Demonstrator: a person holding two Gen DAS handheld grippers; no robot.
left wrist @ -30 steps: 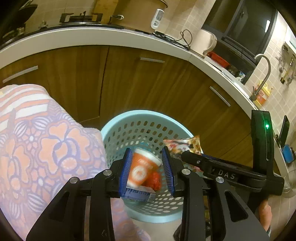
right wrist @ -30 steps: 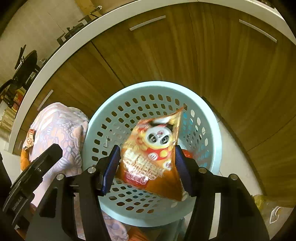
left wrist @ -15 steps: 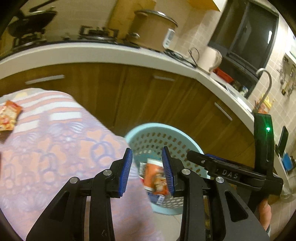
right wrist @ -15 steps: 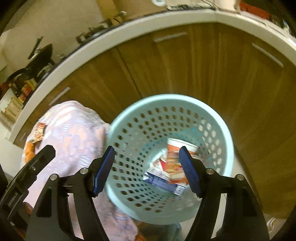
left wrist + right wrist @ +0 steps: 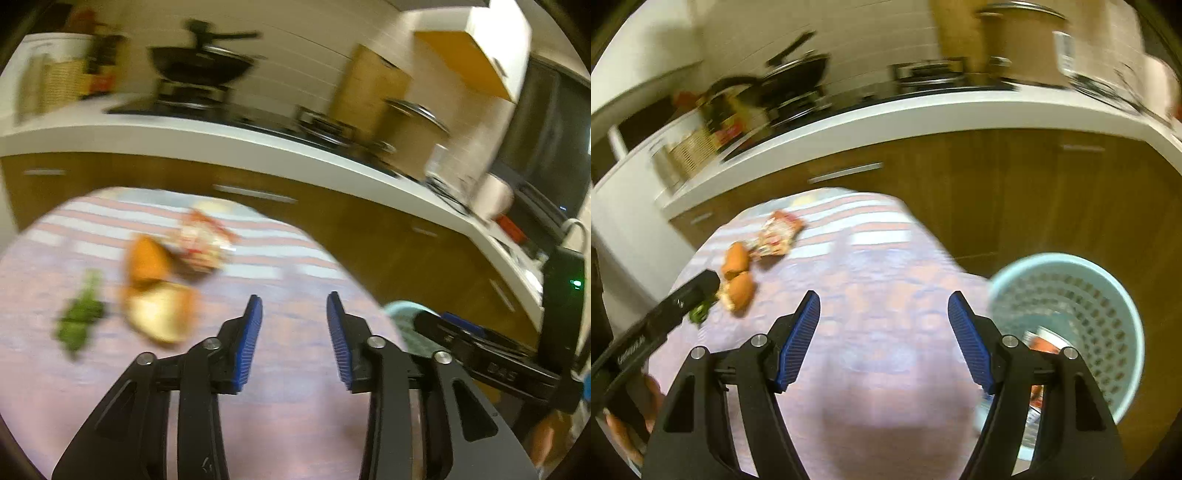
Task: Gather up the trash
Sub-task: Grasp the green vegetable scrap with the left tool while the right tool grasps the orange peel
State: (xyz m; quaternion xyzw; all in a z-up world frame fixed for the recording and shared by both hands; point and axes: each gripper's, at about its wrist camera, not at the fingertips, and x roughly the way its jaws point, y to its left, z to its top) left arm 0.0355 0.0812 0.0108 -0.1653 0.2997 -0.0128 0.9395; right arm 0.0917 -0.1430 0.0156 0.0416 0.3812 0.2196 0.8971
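Warm, dim indoor light; both fisheye views are smeared by motion blur, bowed and dark-vignetted at the rims.

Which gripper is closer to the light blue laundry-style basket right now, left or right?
Right. The right gripper hangs open over the cloth-covered table with the basket just off its right finger. The left gripper, also open, sits further along the table, toward the scraps.
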